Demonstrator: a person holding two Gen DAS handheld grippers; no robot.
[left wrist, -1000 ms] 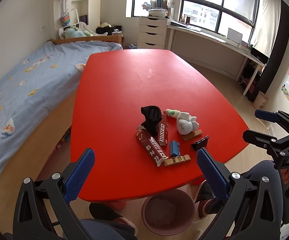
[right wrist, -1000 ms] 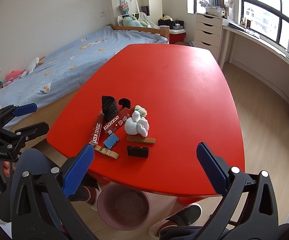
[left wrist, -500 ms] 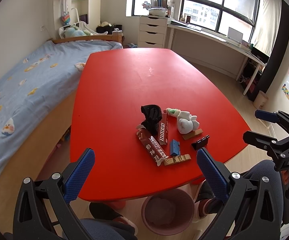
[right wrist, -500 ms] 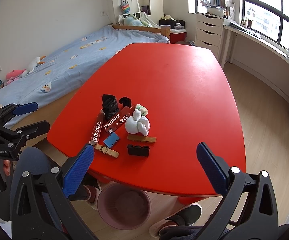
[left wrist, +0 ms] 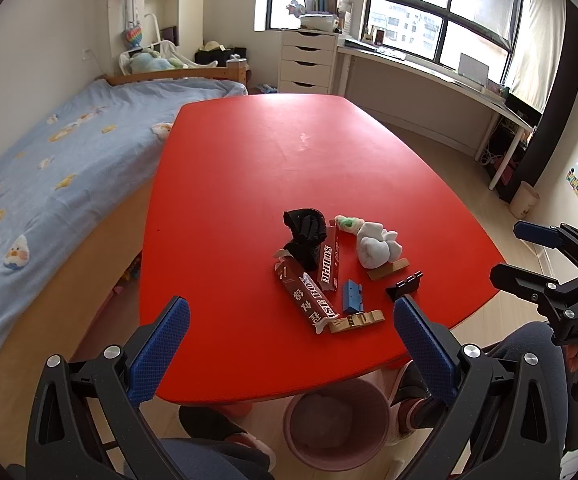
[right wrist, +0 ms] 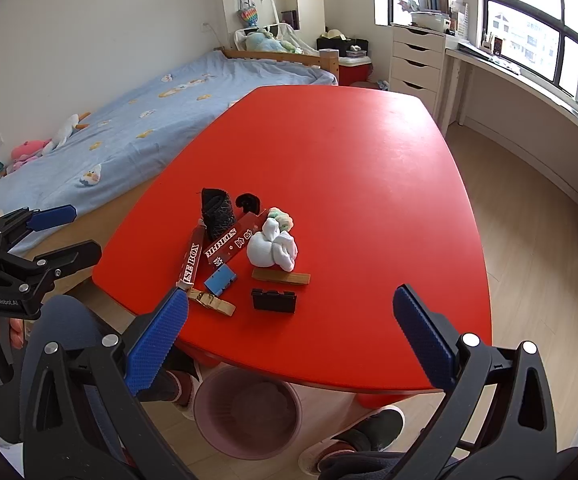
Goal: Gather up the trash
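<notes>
A small pile lies near the front edge of the red table [left wrist: 249, 168]: two dark red snack wrappers [left wrist: 305, 296] [right wrist: 231, 242], a white crumpled tissue ball [left wrist: 377, 250] [right wrist: 271, 248], black crumpled pieces [left wrist: 305, 228] [right wrist: 217, 212], a blue block [left wrist: 352, 295], wooden pieces [left wrist: 355, 317] and a black binder clip [left wrist: 405, 286] [right wrist: 274, 300]. A pink trash bin [left wrist: 337, 424] [right wrist: 245, 412] stands on the floor under the table's front edge. My left gripper [left wrist: 289, 344] is open and empty, short of the pile. My right gripper [right wrist: 289, 334] is open and empty, above the table's front edge.
A bed with a blue cover [left wrist: 49, 172] runs along the table's left side. A white drawer unit [left wrist: 309, 60] and a long desk [left wrist: 449, 80] stand under the windows. The person's knees and feet [left wrist: 225, 432] are beside the bin.
Both grippers have shifted very slightly; the pile and the bin have not moved.
</notes>
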